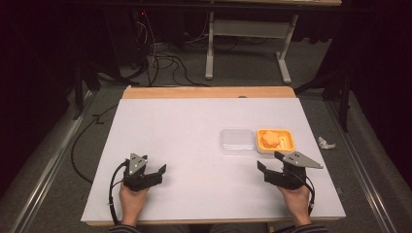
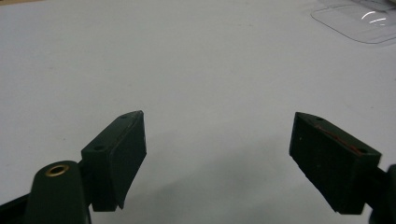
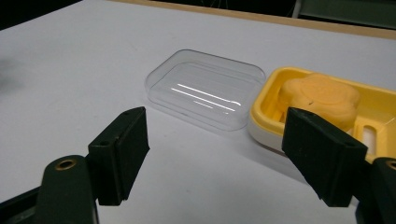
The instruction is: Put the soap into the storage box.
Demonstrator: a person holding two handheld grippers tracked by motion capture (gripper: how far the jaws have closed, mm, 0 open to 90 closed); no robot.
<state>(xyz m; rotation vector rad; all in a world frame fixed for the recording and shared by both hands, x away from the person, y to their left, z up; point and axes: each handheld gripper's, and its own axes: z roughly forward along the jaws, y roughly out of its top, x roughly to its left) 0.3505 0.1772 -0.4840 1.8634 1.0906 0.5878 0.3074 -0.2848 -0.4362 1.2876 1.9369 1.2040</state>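
Right claw (image 3: 215, 154): released, jaws spread wide, nothing between them, hovering low over the counter (image 1: 184, 126) near its front edge. Aimed forward and a little to the left, so that lid and dish both stand in the line of sight; probably held back like this to choose the first grasp. Just ahead of the right jaw tip, the yellow dish (image 3: 280, 100), with an orange soap (image 3: 320, 100) lying inside, toward the far-left part. Near, but not touching any jaw.

Beside the dish, on its left, the clear lid (image 3: 205, 88): flat on the counter, hollow side seemingly up, edge against the dish rim or almost so; contact not possible to confirm. Probably set there to leave the soap free for reaching.

Long axis of the dish: across the counter, left to right in the high view, parallel to the front edge. Lid more nearly square from above, longer side running the same way in the right gripper view. Soap rounded, lobed, without clear direction.

Left claw (image 1: 156, 174): also released, jaws wide apart, empty, well apart from the lid (image 2: 359, 21), pointing to the right and forward toward it. Waiting position, by judgement, ready to steady one part while the other claw works.
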